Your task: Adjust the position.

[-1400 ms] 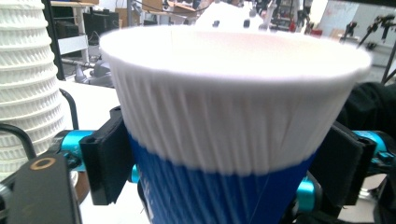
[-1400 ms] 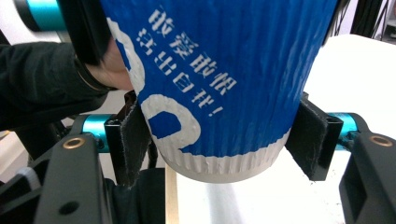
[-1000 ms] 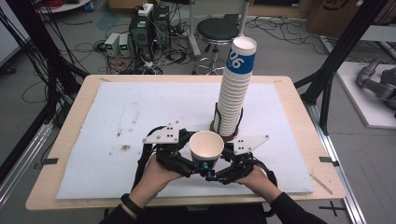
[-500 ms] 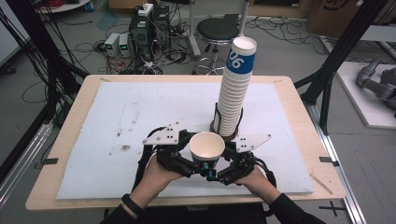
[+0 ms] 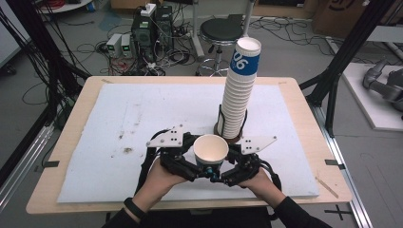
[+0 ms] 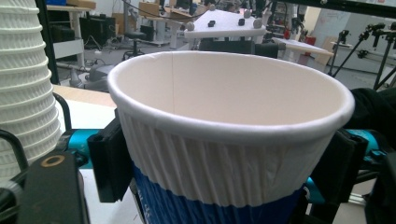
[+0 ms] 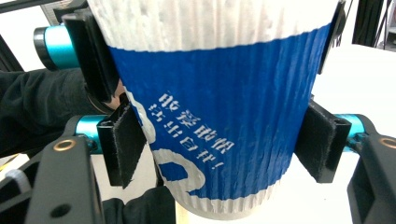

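High view: bench (image 5: pixel 294 90) is a wood top under a flat white mat (image 5: pixel 142 114), scuffed and stained toward the left. Tall stack of ribbed paper cups (image 5: pixel 239 95) stands in a black wire holder (image 5: pixel 219 119) at mid-bench. One cup (image 5: pixel 211 150) is already off the stack, upright, mouth up, near the front edge, just in front of the holder. Left hand-held gripper (image 5: pixel 186 160) and right hand-held gripper (image 5: pixel 234 164) both clamp it from opposite sides, left high on the white ribbing, right lower on the blue printed band. Looks like the cup is separated; placing it remains. Cup is tapered, corrugated wall, rolled rim, smooth white inside.
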